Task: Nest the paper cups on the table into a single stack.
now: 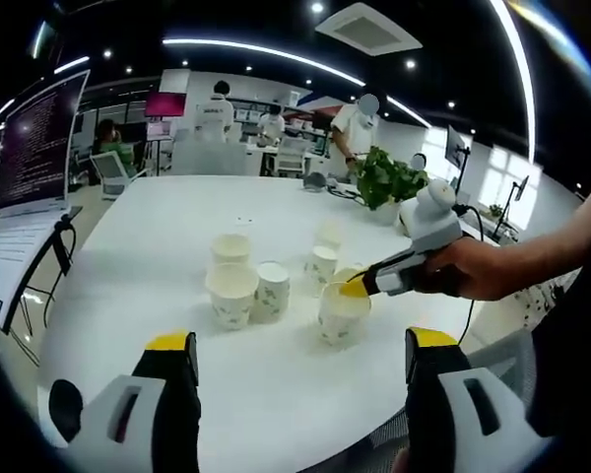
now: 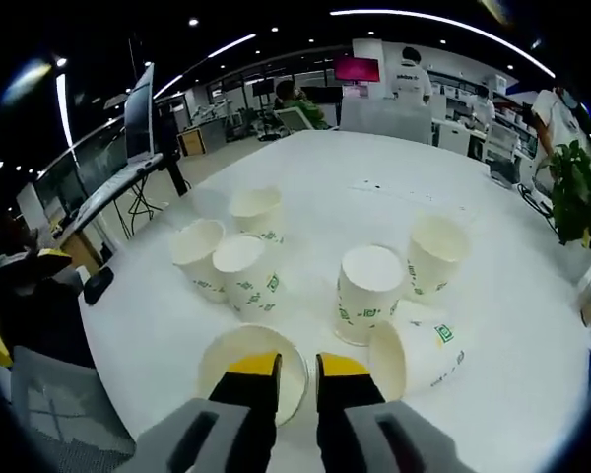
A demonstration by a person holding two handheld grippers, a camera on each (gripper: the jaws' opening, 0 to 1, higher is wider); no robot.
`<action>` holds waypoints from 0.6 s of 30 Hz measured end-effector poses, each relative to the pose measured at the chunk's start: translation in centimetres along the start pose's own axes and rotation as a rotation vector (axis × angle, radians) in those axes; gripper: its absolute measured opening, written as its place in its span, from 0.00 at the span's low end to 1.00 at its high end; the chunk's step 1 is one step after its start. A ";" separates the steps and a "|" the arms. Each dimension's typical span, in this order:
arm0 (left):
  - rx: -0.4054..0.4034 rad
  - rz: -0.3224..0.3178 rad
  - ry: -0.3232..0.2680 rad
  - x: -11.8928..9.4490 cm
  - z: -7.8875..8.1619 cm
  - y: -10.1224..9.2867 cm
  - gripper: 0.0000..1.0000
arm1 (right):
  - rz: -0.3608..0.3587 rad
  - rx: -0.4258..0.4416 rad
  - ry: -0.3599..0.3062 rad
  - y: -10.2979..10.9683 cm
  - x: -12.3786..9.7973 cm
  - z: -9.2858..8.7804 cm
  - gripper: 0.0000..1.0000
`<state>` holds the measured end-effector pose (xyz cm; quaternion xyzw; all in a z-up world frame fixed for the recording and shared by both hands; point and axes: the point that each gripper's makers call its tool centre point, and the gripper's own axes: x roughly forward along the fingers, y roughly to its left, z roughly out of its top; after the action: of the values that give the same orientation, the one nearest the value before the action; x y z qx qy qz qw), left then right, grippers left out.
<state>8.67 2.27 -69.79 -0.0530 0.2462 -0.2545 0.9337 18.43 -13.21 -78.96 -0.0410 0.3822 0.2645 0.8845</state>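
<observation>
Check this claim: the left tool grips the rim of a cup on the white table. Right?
No. It is the right tool that grips the rim of a cup on the white table, as the right gripper view shows; the left tool is open.

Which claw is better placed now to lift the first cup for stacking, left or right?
Right, probably. The right claw is already at the rim of the nearest cup, jaws nearly closed. The left claw is open and farther from the cups.
</observation>
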 end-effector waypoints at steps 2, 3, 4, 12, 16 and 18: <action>-0.001 0.001 -0.001 0.0 0.0 0.1 0.85 | 0.001 -0.005 -0.002 0.0 0.0 0.1 0.17; -0.001 0.001 0.000 0.0 -0.1 0.1 0.85 | 0.015 -0.011 -0.009 0.2 -0.2 0.2 0.18; -0.002 0.001 0.000 0.1 -0.1 0.2 0.85 | 0.022 -0.012 -0.014 0.3 -0.3 0.3 0.21; -0.005 -0.001 0.002 0.2 -0.3 0.1 0.85 | 0.000 -0.044 -0.046 -0.4 -1.4 0.6 0.32; -0.005 0.000 0.005 0.0 -0.3 -0.3 0.86 | -0.023 -0.036 -0.079 -1.2 -1.8 1.1 0.32; -0.009 0.001 0.005 -0.1 -0.4 -0.3 0.85 | -0.028 -0.027 -0.093 -1.5 -2.1 1.3 0.33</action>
<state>8.29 2.06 -69.99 -0.0564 0.2495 -0.2531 0.9330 18.80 -15.02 -76.78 -0.0460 0.3367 0.2586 0.9042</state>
